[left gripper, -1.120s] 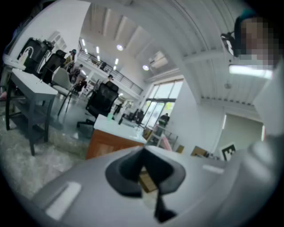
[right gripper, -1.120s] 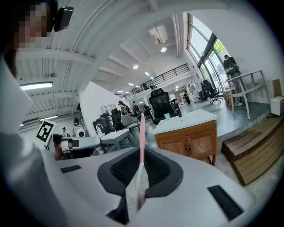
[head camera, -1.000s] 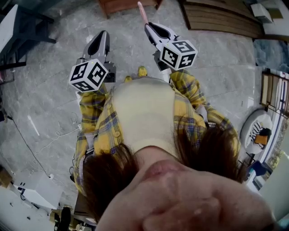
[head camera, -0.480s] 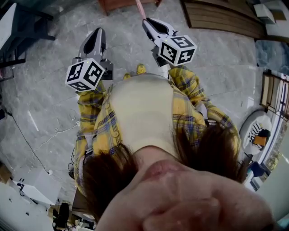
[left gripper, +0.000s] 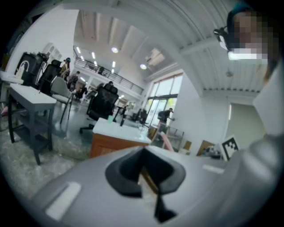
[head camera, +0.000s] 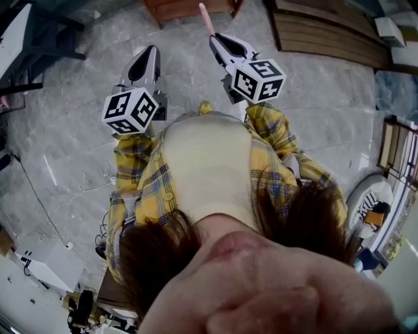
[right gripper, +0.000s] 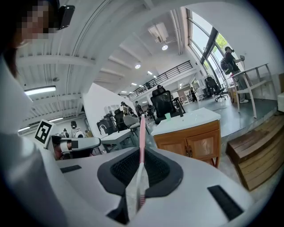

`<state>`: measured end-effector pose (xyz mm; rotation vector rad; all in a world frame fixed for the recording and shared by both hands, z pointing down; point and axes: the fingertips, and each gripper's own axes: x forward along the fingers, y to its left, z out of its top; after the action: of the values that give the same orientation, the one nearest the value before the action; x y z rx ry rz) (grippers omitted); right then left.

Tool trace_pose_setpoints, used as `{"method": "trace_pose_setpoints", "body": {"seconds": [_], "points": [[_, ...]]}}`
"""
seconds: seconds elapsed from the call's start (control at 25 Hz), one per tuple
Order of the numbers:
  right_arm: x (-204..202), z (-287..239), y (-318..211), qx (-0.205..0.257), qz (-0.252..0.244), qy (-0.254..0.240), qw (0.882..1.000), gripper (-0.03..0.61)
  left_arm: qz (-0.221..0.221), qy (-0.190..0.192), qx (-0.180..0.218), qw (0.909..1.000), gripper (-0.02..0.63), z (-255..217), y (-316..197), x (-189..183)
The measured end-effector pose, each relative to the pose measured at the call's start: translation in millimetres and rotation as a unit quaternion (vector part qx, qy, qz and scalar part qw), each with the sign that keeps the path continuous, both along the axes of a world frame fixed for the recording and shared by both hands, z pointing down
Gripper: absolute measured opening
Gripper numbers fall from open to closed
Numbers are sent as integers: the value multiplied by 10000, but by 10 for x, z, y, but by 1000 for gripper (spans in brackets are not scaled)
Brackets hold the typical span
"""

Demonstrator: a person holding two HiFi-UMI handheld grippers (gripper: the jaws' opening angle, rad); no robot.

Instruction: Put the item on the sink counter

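Observation:
My right gripper (head camera: 216, 40) is shut on a pink toothbrush (head camera: 206, 17) whose handle sticks out forward past the jaws. In the right gripper view the toothbrush (right gripper: 142, 133) stands upright between the closed jaws (right gripper: 141, 155). Ahead stands the sink counter (right gripper: 195, 120), a white top on a wooden cabinet, still some way off. Its near edge shows at the top of the head view (head camera: 186, 9). My left gripper (head camera: 149, 52) is held beside the right one, shut with nothing in it. From the left gripper view (left gripper: 143, 154) the counter (left gripper: 116, 132) lies ahead.
A green cup (right gripper: 167, 116) stands on the counter top. Wooden steps (right gripper: 257, 155) lie to the right of the cabinet. Grey desks (left gripper: 29, 101) and office chairs (left gripper: 103, 101) stand to the left. A cable (head camera: 36, 199) trails over the marble floor. People stand far off.
Both grippers swayed a little left and back. The toothbrush stays held in the right jaws. The cabinet edge shows slightly more at the top of the head view.

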<state>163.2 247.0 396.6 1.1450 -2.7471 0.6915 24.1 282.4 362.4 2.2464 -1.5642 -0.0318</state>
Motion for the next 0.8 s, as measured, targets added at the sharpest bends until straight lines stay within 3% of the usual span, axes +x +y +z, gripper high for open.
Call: {"method": "trace_pose_setpoints", "body": {"seconds": [0.2, 0.56, 0.8], "points": [[35, 60, -110, -62, -63, 23, 10000, 40, -90, 79, -93, 9999, 6, 42, -73, -1], [-44, 118, -391, -121, -53, 55, 9999, 39, -71, -127, -33, 9999, 5, 56, -361, -44], [-207, 145, -692, -127, 22, 178, 9998, 40, -5, 112, 17, 9999, 6, 95, -733, -206]]}}
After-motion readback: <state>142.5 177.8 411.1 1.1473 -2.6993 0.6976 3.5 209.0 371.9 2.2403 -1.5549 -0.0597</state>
